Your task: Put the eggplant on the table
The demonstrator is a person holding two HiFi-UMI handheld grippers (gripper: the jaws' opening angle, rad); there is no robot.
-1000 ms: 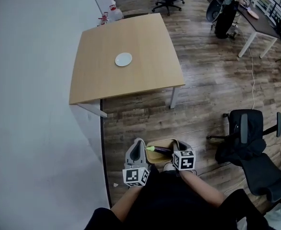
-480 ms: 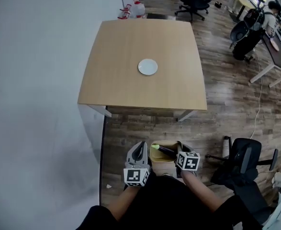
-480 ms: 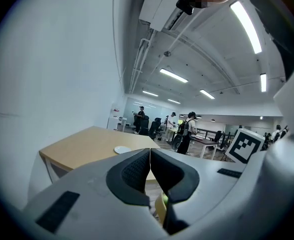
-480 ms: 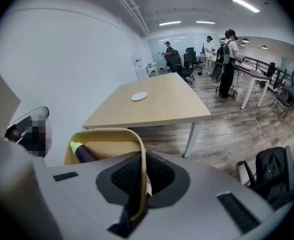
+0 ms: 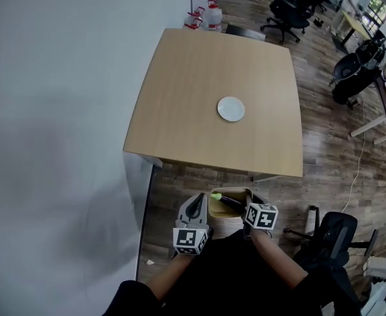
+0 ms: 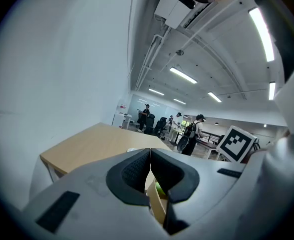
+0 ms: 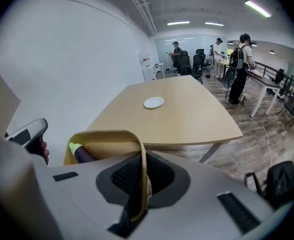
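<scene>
Left tongs point(image 5: 194, 206) are clenched on the bag's point(image 5: 220, 212) left rim. The eggplant point(image 5: 226, 202) lies inside the bag, green end to the left. Right tongs point(image 5: 252, 204) are clenched on the right rim. Gripping both sides likely keeps the bag open and level for carrying. The desk point(image 5: 199, 91) with a plate point(image 5: 231, 108) is ahead, and the eggplant is not on it yet.

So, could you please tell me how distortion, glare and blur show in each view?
Head view: evenly lit, sharp, the table edges bow slightly. Left gripper view: strong fisheye, dark corners, ceiling lights glare. Right gripper view: same fisheye, the plate crisp, the near container rim looming large.
</scene>
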